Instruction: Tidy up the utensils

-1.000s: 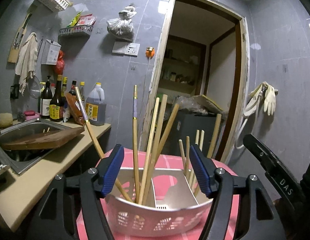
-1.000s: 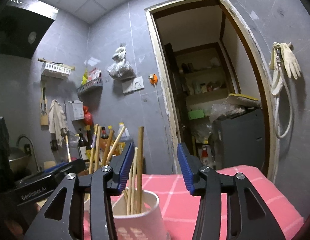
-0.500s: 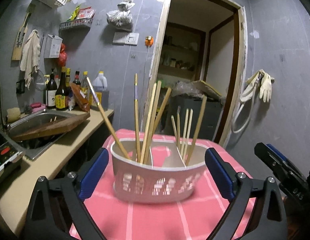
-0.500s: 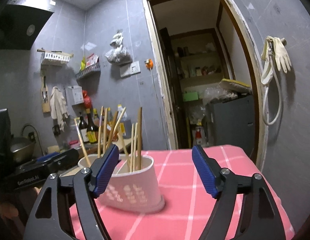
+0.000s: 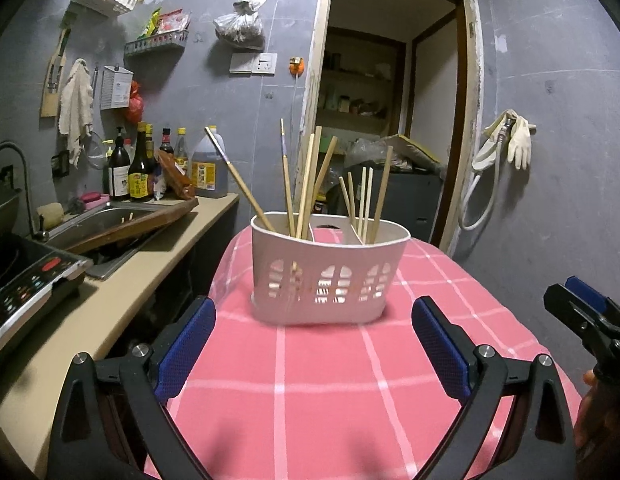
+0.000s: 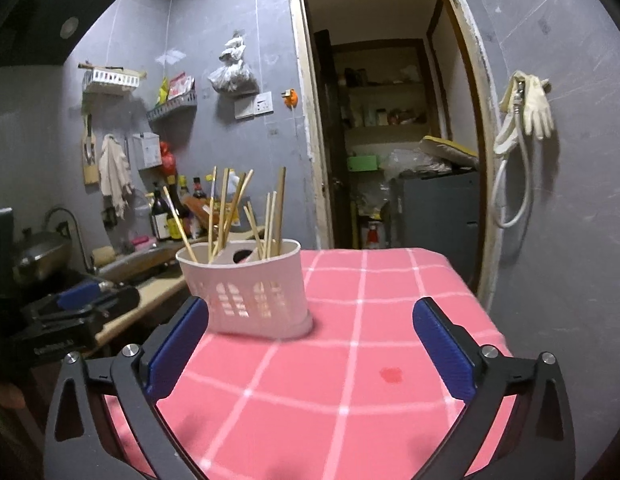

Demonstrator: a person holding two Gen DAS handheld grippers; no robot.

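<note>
White plastic forms the utensil holder (image 5: 328, 276), an oval caddy with arched slots cut through its lower wall and dividers inside. It stands upright on the table (image 5: 330, 384), which we see covered by a soft pink cloth with a pale grid. Thin wooden chopsticks (image 5: 310, 178) lean out of it in two bunches, one in the left compartment and one in the right, with the middle compartment seemingly bare.

We hold our left gripper (image 5: 314, 352) back from the holder with its jaws spread wide and nothing between them. Our right gripper (image 6: 307, 354) is opening at this moment, also with only cloth between its blue ribbed pads; the holder sits ahead and to its left, apart from both.

We judge the sorting largely done, so the risks lie in what follows. The holder is light and top-heavy with long sticks, and it stands near the table's left edge, beside the counter (image 5: 109, 304). A careless sweep of either gripper could knock a leaning stick and tip the whole caddy, or push it off that edge. The cloth may slide or bunch if a finger drags on it, pulling the holder along. The slanted chopstick on the far left reaches furthest out and is the easiest to snag.
</note>
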